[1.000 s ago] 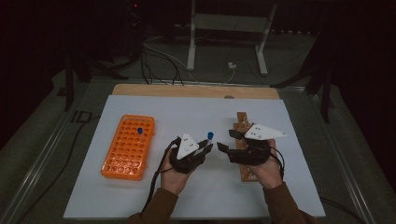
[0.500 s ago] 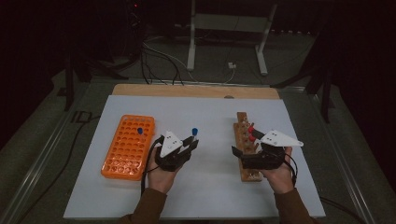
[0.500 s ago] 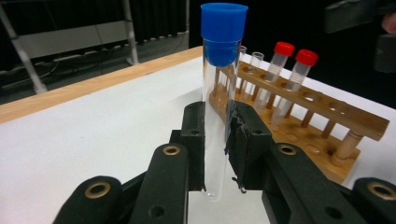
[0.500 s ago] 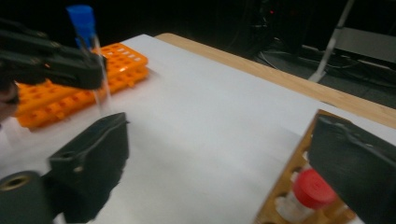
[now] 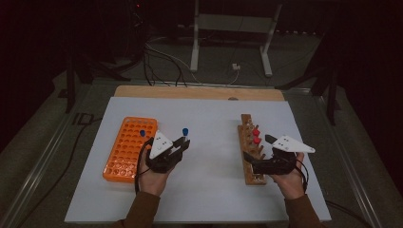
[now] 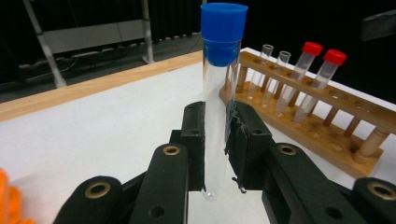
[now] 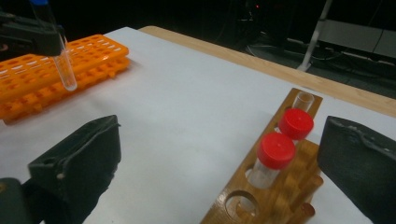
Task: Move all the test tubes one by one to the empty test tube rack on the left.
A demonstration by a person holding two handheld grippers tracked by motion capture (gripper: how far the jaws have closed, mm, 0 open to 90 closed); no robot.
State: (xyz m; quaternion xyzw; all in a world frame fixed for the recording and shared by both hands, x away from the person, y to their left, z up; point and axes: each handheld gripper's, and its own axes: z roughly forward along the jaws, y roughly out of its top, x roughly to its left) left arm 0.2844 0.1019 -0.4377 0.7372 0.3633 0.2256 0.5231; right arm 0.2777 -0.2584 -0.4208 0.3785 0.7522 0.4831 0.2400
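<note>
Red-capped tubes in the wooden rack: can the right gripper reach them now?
Probably yes. The right gripper is open and empty beside the wooden rack, and the red-capped tubes stand just ahead between its jaws, with nothing in the way.

Clear glossy tube (image 6: 215,130), wooden rack (image 6: 322,121)
</note>
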